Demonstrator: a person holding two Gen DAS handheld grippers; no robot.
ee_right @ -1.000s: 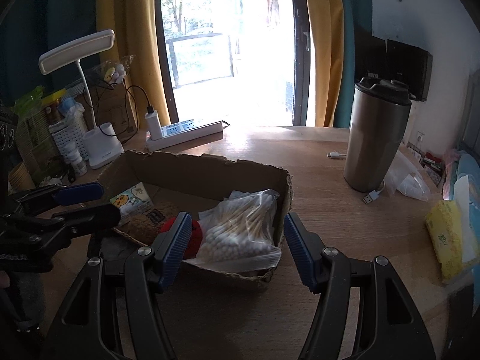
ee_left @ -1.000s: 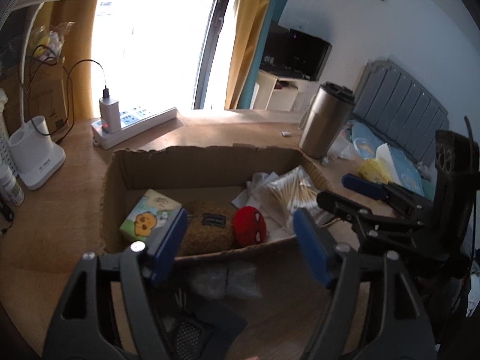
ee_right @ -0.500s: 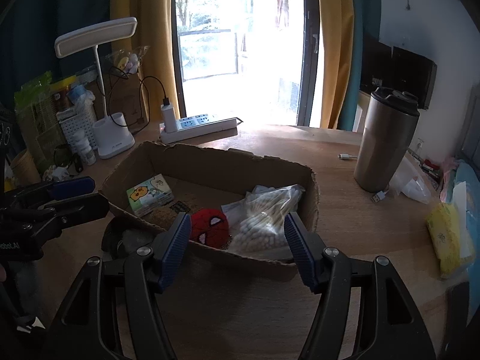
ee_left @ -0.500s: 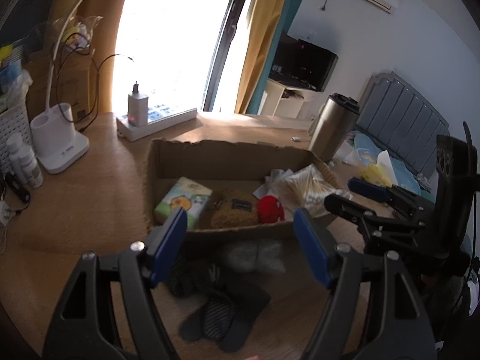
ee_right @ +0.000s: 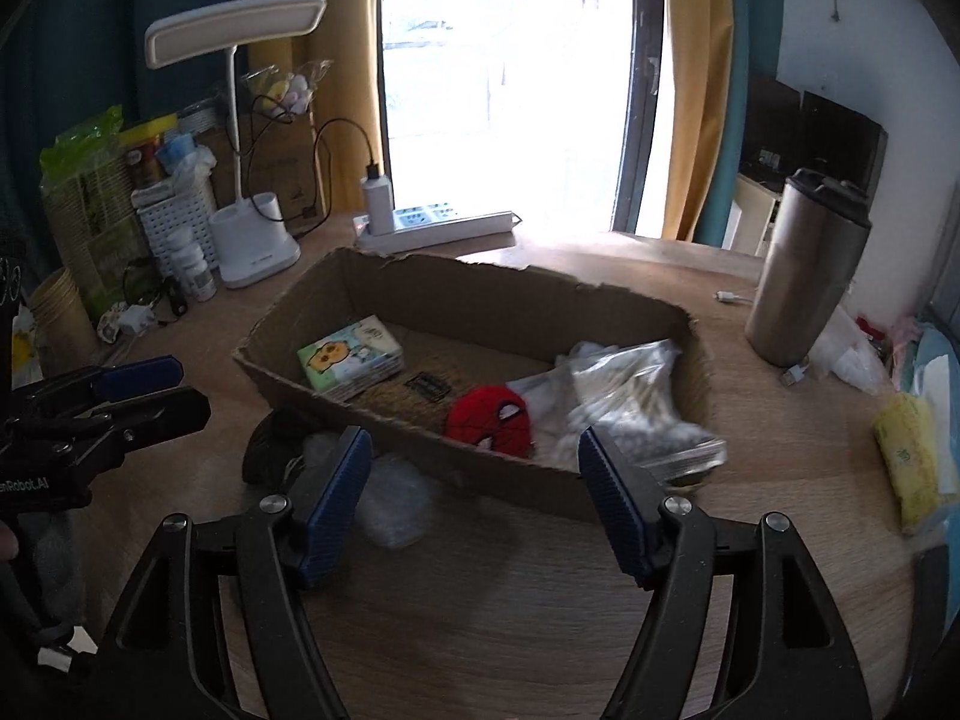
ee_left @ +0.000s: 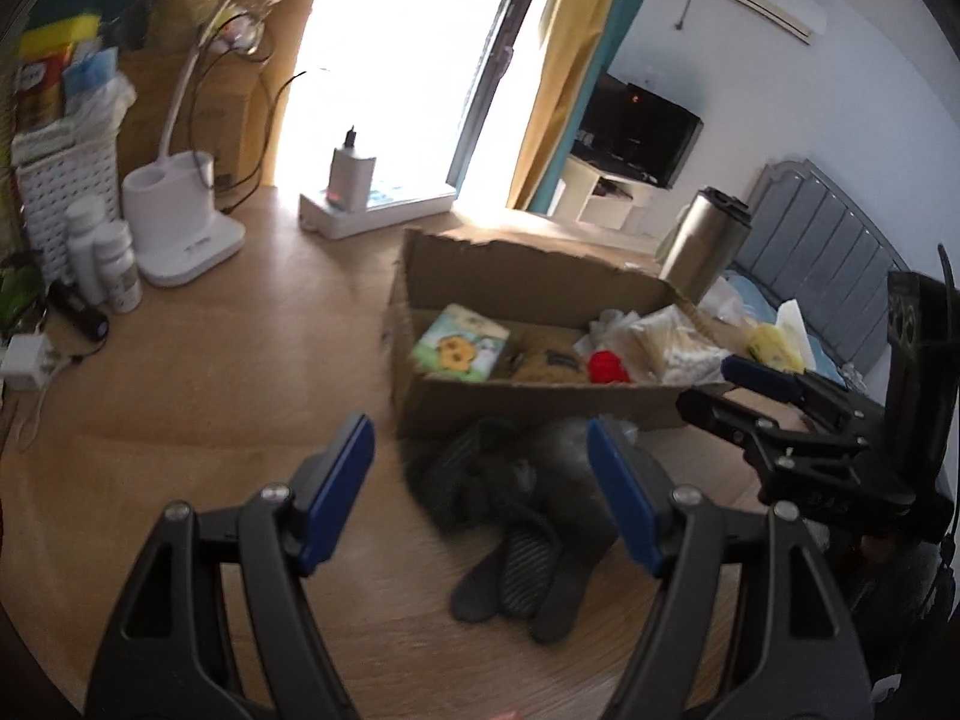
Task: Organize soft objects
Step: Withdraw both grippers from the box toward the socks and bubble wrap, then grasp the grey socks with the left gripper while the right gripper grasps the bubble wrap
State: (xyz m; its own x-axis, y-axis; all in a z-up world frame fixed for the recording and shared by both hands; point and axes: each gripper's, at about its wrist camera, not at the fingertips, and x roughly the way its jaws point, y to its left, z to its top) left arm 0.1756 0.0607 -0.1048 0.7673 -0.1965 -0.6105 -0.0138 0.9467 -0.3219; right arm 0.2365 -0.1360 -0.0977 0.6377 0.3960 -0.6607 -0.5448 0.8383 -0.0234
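A cardboard box (ee_right: 420, 294) (ee_left: 528, 282) on the wooden desk holds a tissue pack (ee_right: 350, 353) (ee_left: 461, 343), a brown plush (ee_right: 414, 391), a red Spider-Man plush (ee_right: 493, 418) (ee_left: 607, 366) and a bag of cotton swabs (ee_right: 630, 402). Dark socks (ee_left: 510, 516) (ee_right: 270, 447) and a clear plastic bag (ee_right: 390, 495) lie on the desk in front of the box. My left gripper (ee_left: 480, 498) is open and empty above the socks. My right gripper (ee_right: 474, 501) is open and empty in front of the box.
A steel tumbler (ee_right: 804, 264) stands right of the box. A power strip (ee_right: 438, 219), a white desk lamp (ee_right: 252, 240), pill bottles (ee_right: 192, 264) and baskets line the back left. A yellow pack (ee_right: 906, 456) lies at the right edge.
Both grippers have pulled back and up from the box, still open. The left view has swung left, and the socks in front of the box have come into view.
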